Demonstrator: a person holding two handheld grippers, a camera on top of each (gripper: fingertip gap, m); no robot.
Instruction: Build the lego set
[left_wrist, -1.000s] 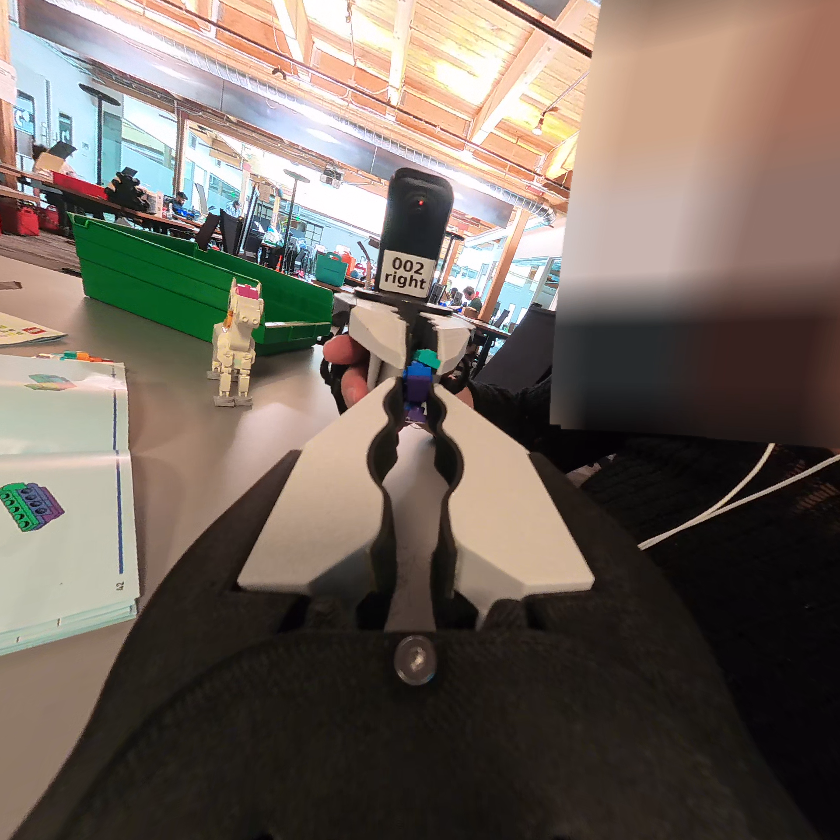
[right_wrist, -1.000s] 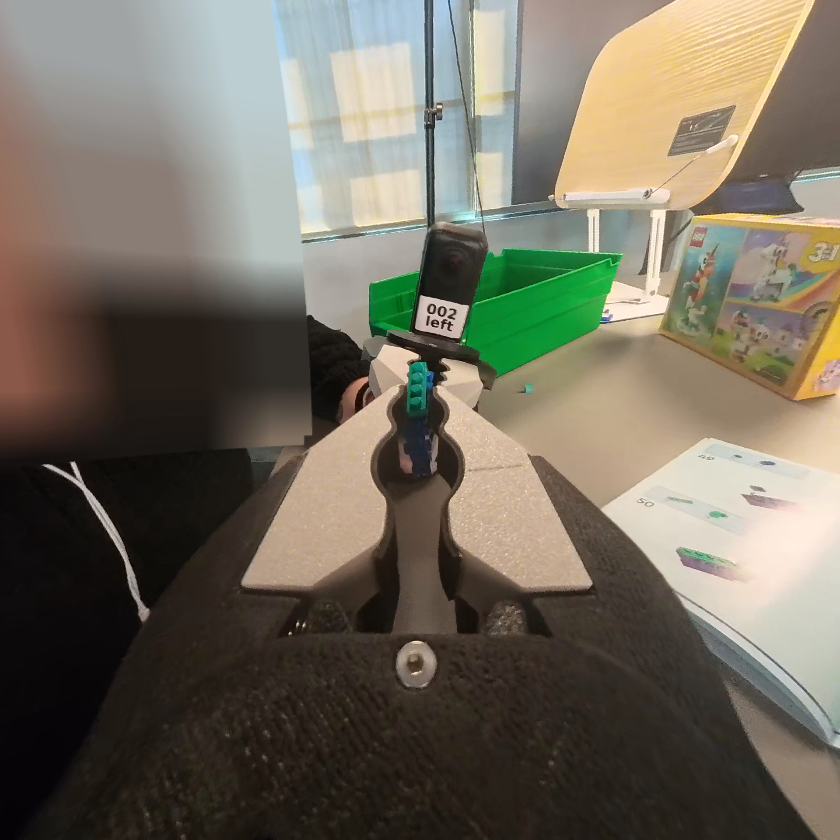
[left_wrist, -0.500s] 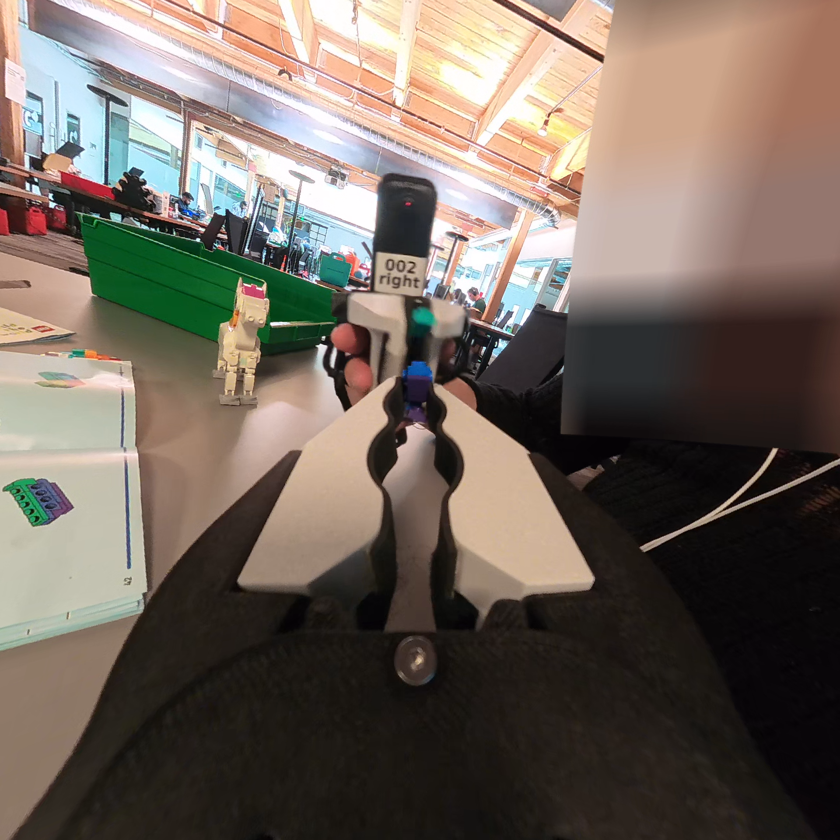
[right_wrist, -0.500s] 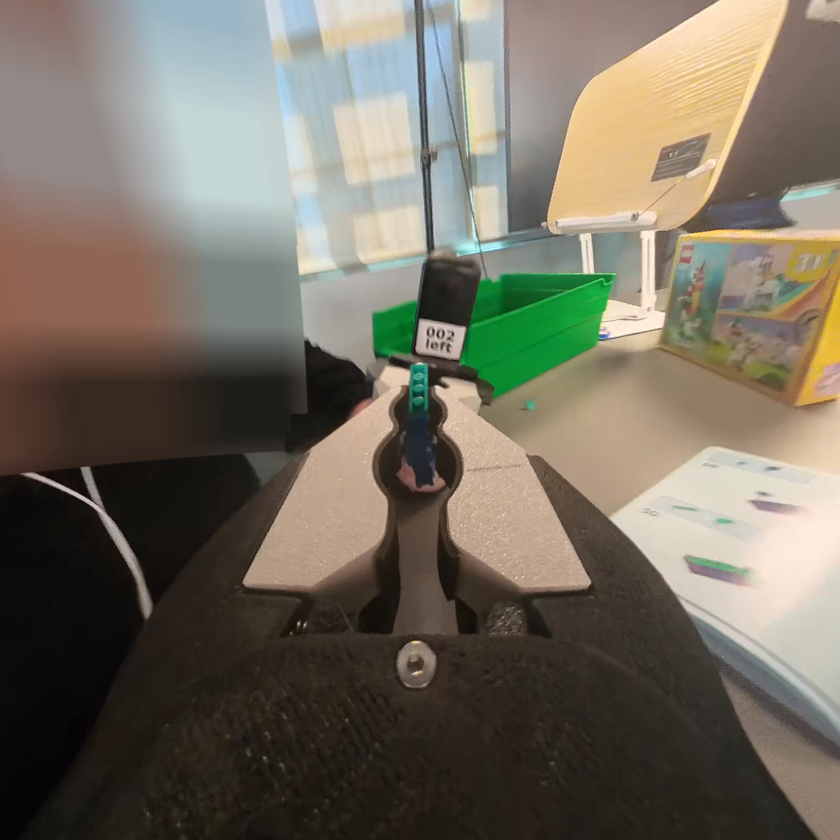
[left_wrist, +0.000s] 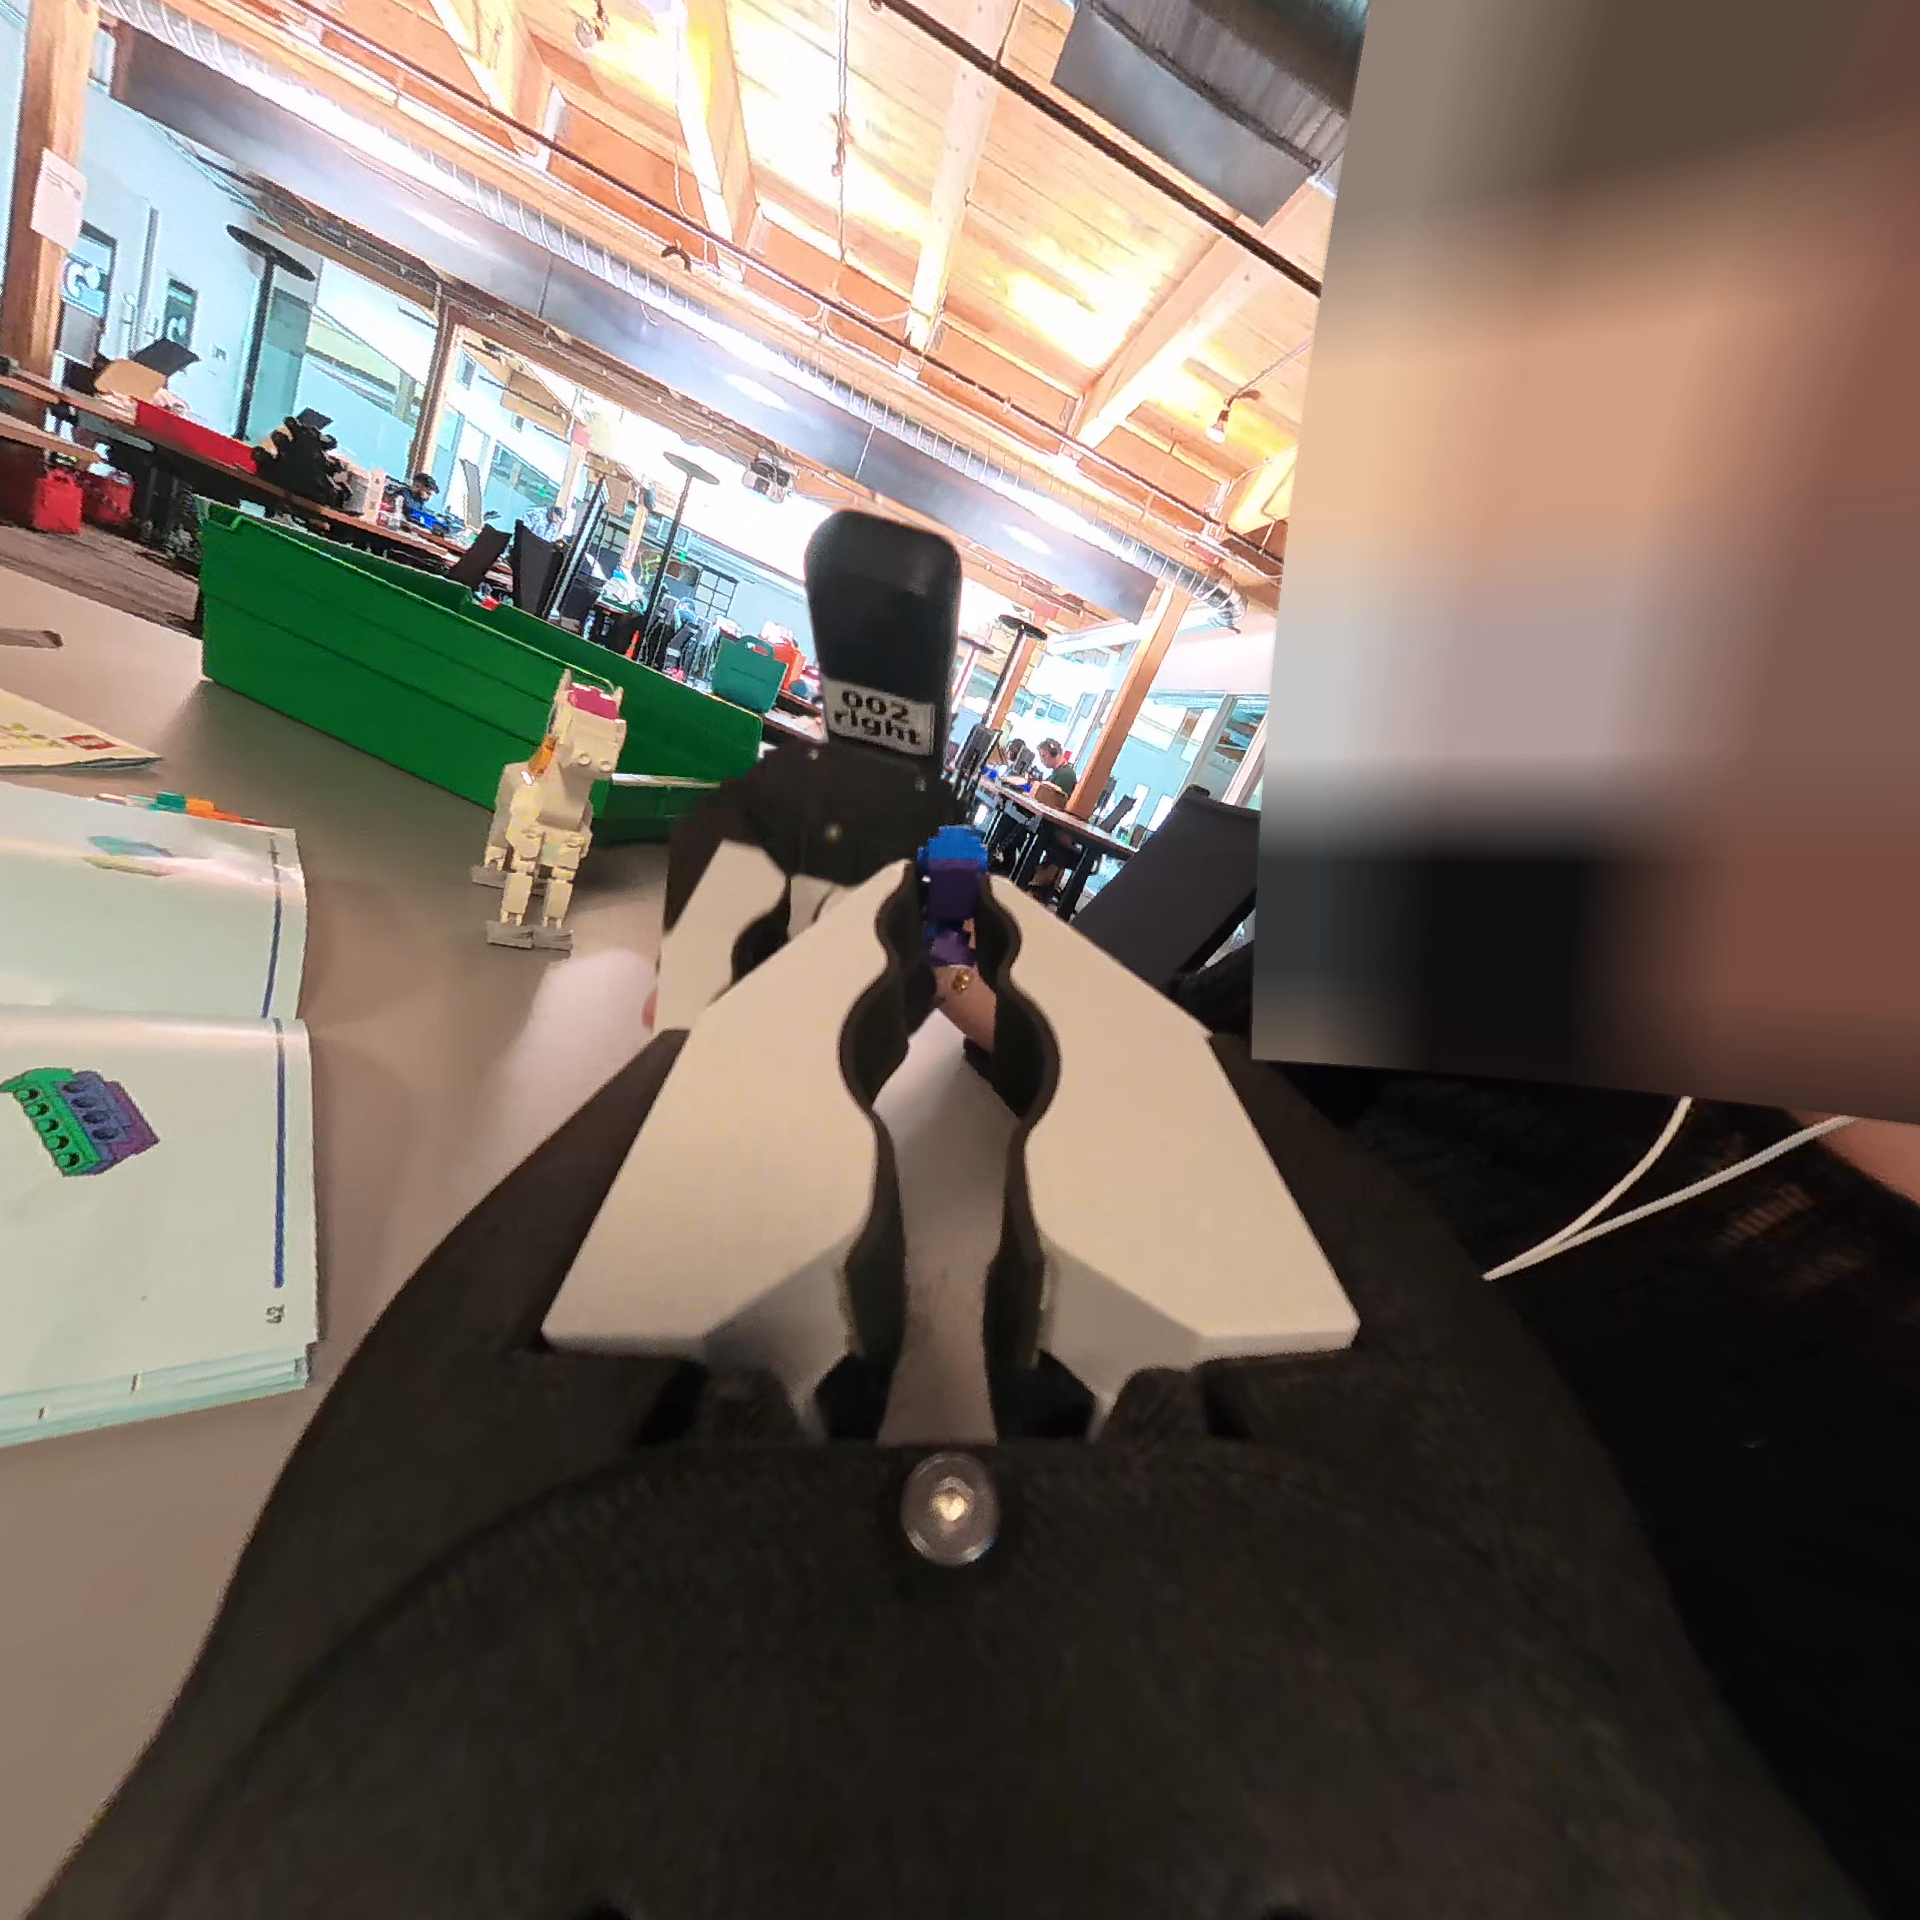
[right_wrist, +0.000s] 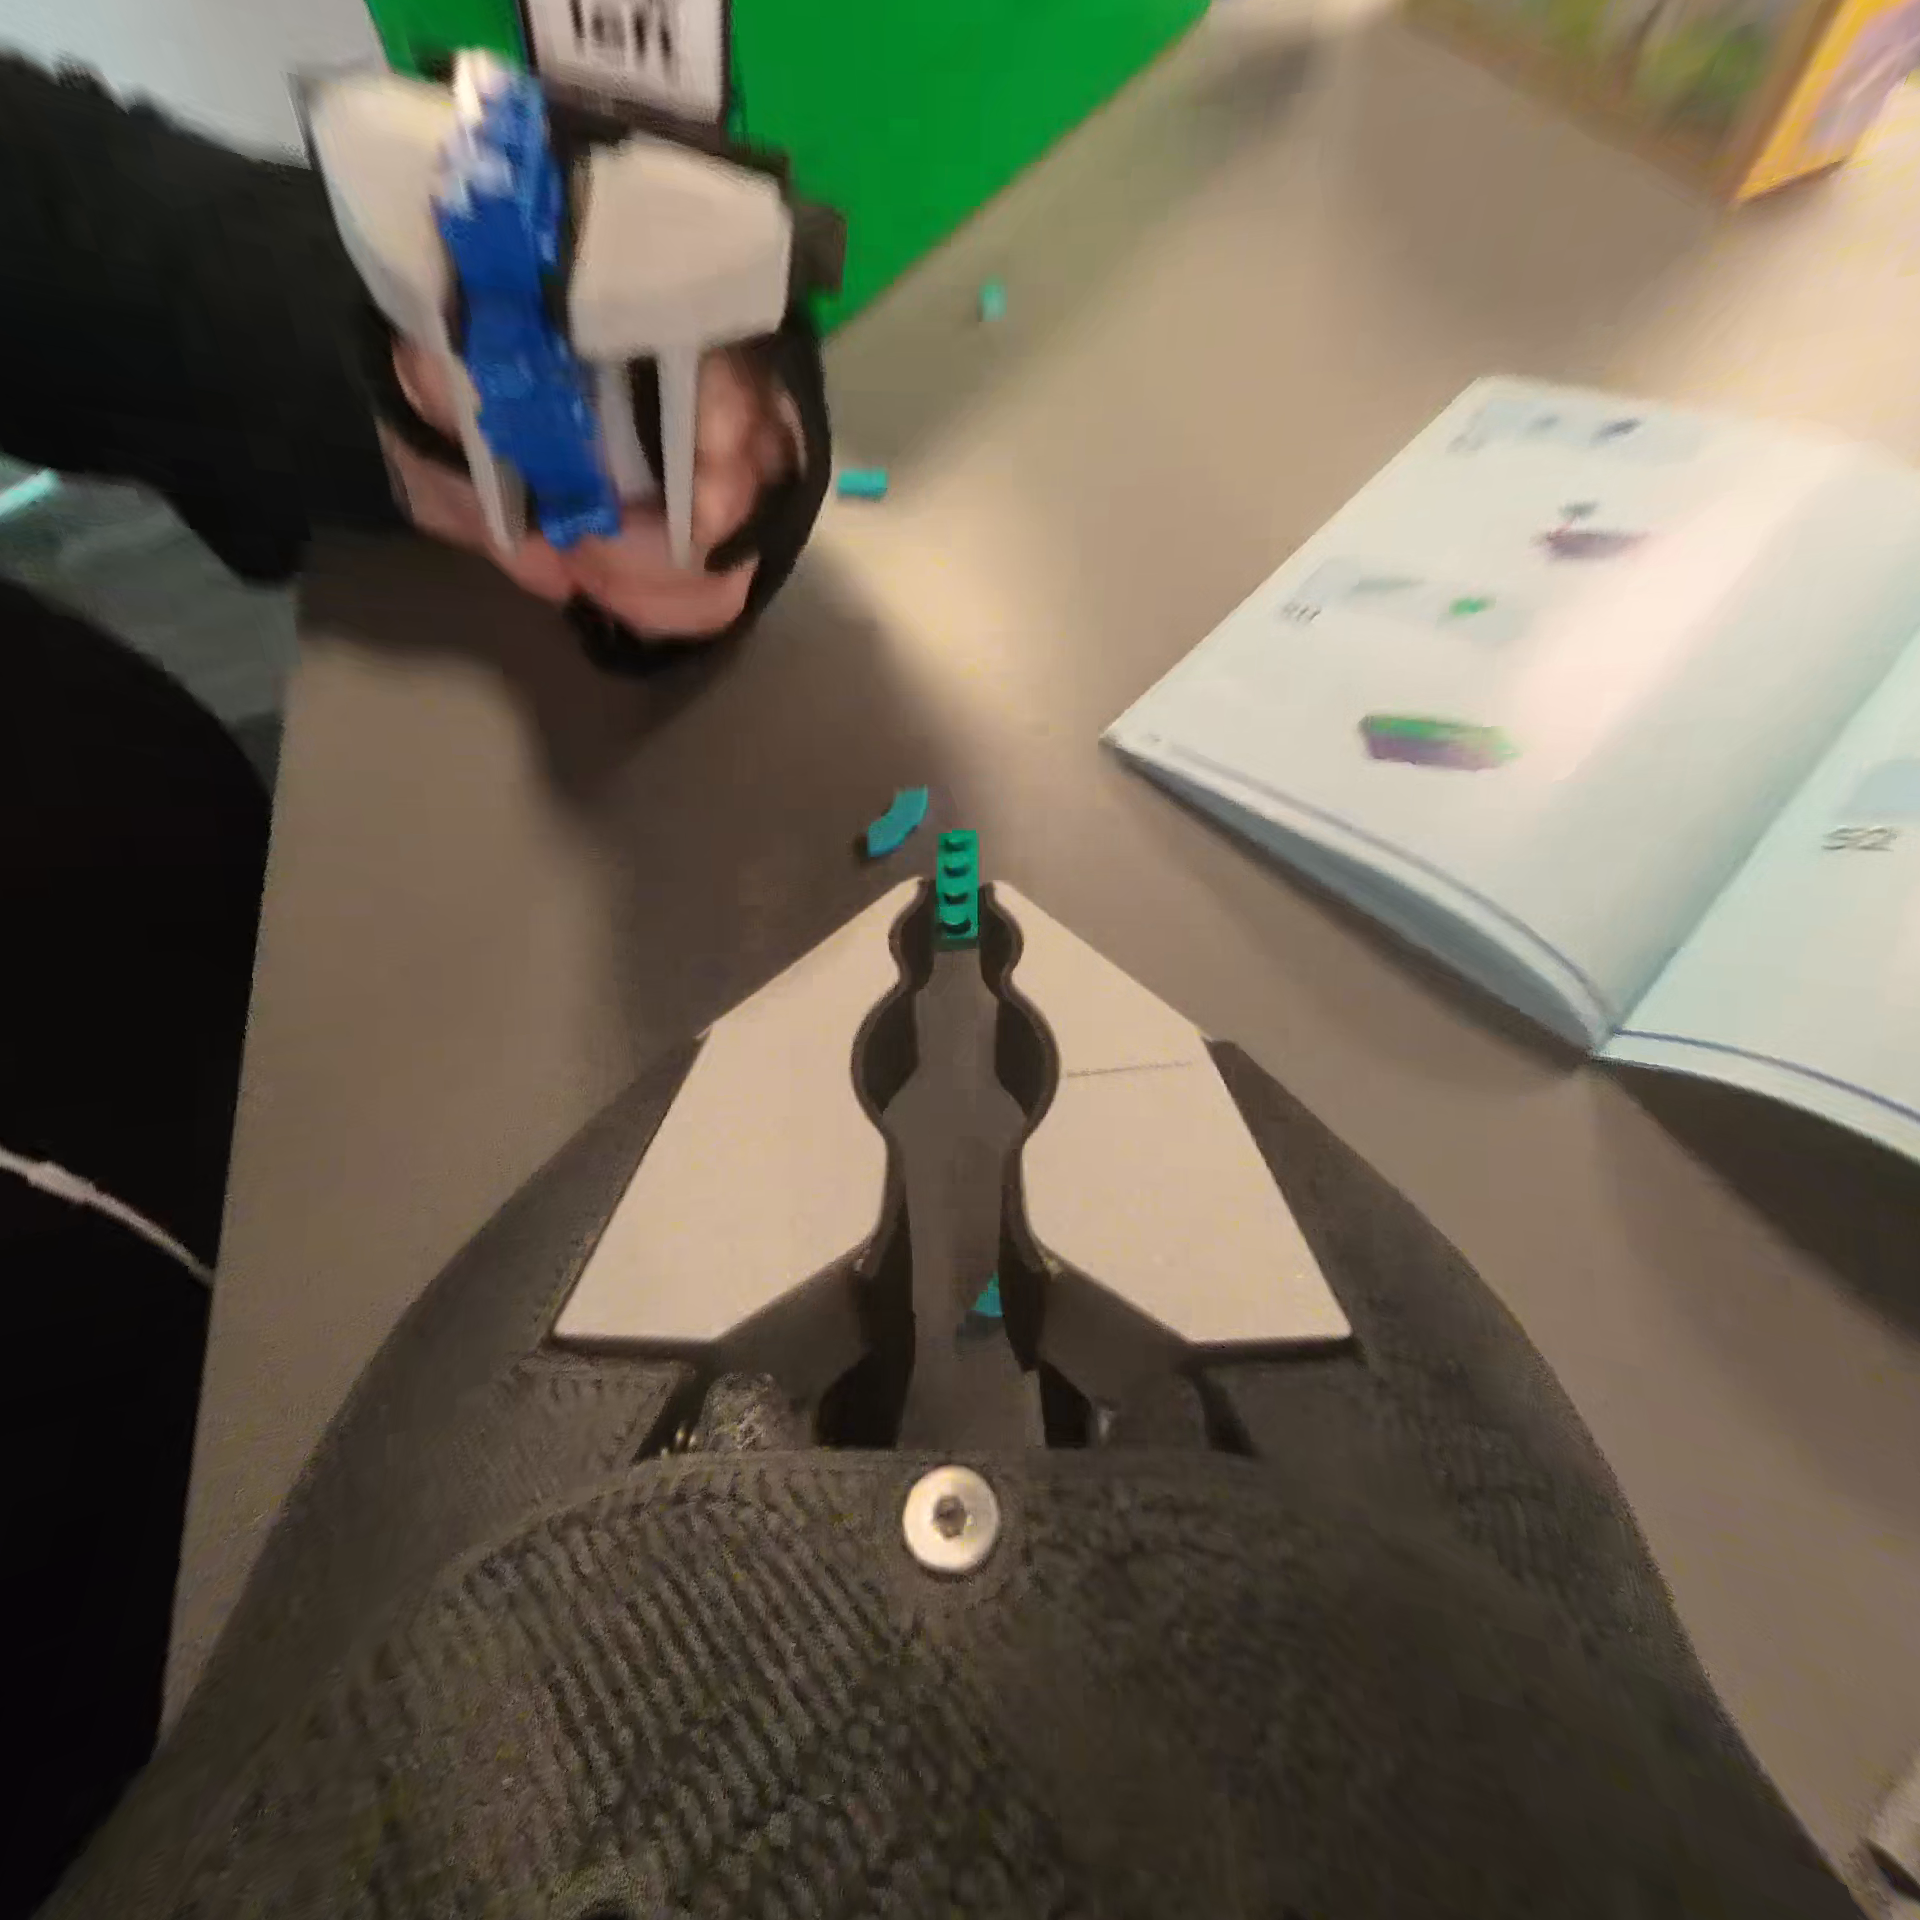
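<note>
Green studded plate (right_wrist: 957, 881) nipped in the right gripper (right_wrist: 954, 902), centre frame, long axis pointing straight ahead over the grey table (right_wrist: 520, 935).
Left gripper (left_wrist: 948, 896) clamps a blue-and-purple brick stack (left_wrist: 948, 883), standing upright at centre. White blocky unicorn (left_wrist: 549, 821) stands mid-left; open matte instruction booklet (right_wrist: 1558, 675) at right. Grippers carry white labels.

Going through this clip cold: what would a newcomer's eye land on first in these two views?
Probably the two held pieces: the left tool is shut on a blue and purple brick stack, while the right tool pinches a green studded plate above the grey table. Next, the white unicorn model standing before the green bin.
</note>
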